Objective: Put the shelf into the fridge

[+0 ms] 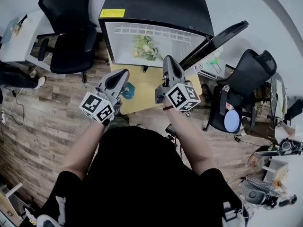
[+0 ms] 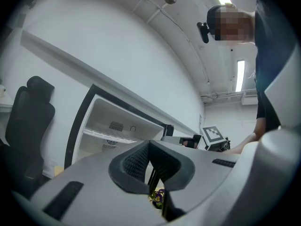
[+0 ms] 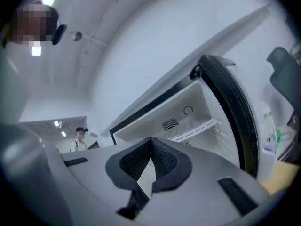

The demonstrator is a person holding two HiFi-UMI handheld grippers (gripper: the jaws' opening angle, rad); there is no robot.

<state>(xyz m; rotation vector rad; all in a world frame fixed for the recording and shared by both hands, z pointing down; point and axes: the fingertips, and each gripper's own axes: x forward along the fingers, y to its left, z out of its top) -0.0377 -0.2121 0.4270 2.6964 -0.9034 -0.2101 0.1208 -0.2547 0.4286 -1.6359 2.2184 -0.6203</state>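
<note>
Fridge (image 1: 156, 13) in the head view, standing just ahead of the person with its door (image 1: 215, 41) swung open to the right. A white wire shelf (image 1: 151, 32) lies across the lit interior, and a bunch of flowers (image 1: 144, 47) sits below it. The left gripper (image 1: 124, 73) and right gripper (image 1: 170, 59) are held side by side in front of the opening, near it but touching nothing. In the left gripper view, the ribbed pads (image 2: 136, 161) are pressed together with nothing between them. The shelf shows beyond as a pale bar seated across the cabinet, and a scrap of the flowers peeks below the tips. In the right gripper view, the jaws are likewise closed on nothing, and the shelf spans the cabinet from wall to wall (whether its edges sit fully in their rails is too small to tell). Judging from this, the shelf is already in place and released. The next move is probably only to draw both grippers back clear of the door.
</note>
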